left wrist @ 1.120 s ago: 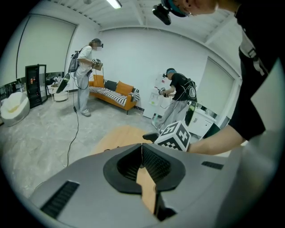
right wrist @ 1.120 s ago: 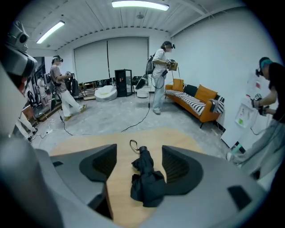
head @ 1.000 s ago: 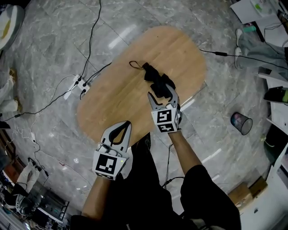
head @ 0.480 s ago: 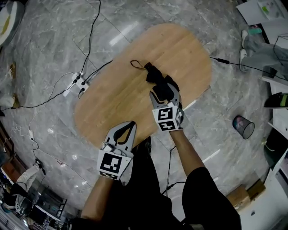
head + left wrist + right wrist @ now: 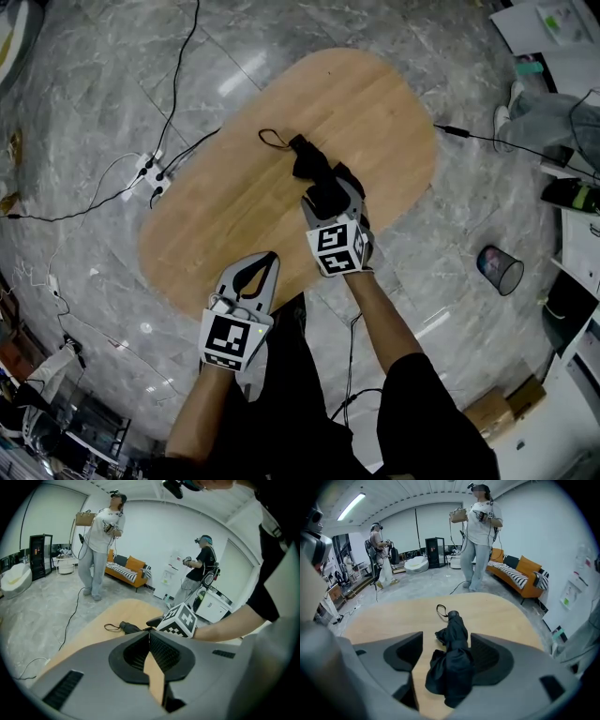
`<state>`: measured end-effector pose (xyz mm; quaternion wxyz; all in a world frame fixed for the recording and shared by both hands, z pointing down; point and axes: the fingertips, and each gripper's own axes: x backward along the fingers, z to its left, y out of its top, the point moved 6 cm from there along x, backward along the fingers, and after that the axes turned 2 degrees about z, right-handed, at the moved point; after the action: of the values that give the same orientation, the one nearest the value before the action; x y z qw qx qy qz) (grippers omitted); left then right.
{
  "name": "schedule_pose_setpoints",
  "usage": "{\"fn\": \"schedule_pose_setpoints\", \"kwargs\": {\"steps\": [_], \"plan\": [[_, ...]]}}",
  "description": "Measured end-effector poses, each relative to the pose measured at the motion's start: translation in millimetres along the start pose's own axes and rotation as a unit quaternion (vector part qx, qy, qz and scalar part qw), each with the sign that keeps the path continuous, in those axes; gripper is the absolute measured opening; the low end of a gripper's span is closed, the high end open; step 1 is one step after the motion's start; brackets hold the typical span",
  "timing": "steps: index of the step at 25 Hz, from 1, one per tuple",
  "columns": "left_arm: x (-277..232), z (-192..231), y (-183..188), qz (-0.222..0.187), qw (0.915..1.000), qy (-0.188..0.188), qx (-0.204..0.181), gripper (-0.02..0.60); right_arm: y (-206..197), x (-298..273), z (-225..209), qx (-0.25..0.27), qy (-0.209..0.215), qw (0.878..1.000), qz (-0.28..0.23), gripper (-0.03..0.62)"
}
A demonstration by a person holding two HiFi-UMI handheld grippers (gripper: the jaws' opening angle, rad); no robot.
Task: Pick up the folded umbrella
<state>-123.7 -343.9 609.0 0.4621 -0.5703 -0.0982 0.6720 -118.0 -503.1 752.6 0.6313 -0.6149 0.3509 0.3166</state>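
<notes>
The folded black umbrella [image 5: 312, 169] lies on the oval wooden table [image 5: 375, 103], its wrist strap [image 5: 270, 141] pointing away from me. My right gripper [image 5: 328, 194] is open and straddles the umbrella's near, loosely bunched end. In the right gripper view the umbrella [image 5: 452, 660] sits between the jaws, close against the right pad [image 5: 485, 656], with a gap of bare wood before the left pad. My left gripper [image 5: 269, 260] hovers at the table's near edge, shut and holding nothing. In the left gripper view its tips [image 5: 149, 633] meet, with the umbrella [image 5: 129, 627] ahead.
A power strip [image 5: 148, 171] with trailing cables lies on the marble floor left of the table. A dark cup-shaped bin [image 5: 500, 269] stands on the floor at right. Two people and an orange sofa [image 5: 518, 571] are across the room.
My right gripper has slid forward so its open jaws now lie on either side of the umbrella's near end. The left gripper has stayed shut near the table edge.
</notes>
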Motion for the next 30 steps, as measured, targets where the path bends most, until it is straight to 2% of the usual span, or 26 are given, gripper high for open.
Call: {"fn": "schedule_pose_setpoints", "kwargs": {"steps": [11, 20, 30], "plan": [[-20, 3, -4, 0.012, 0.9996, -0.016, -0.018, 0.015, -5, -30, -9, 0.013, 0.003, 1.000, 0.023, 0.305], [-18, 7, -18, 0.016, 0.9997, -0.016, -0.006, 0.015, -17, -54, -13, 0.028, 0.004, 0.998, 0.062, 0.311], [-15, 14, -27, 0.025, 0.9996, -0.016, 0.001, 0.015, -24, -77, -23, 0.022, 0.014, 0.995, 0.095, 0.311]]}}
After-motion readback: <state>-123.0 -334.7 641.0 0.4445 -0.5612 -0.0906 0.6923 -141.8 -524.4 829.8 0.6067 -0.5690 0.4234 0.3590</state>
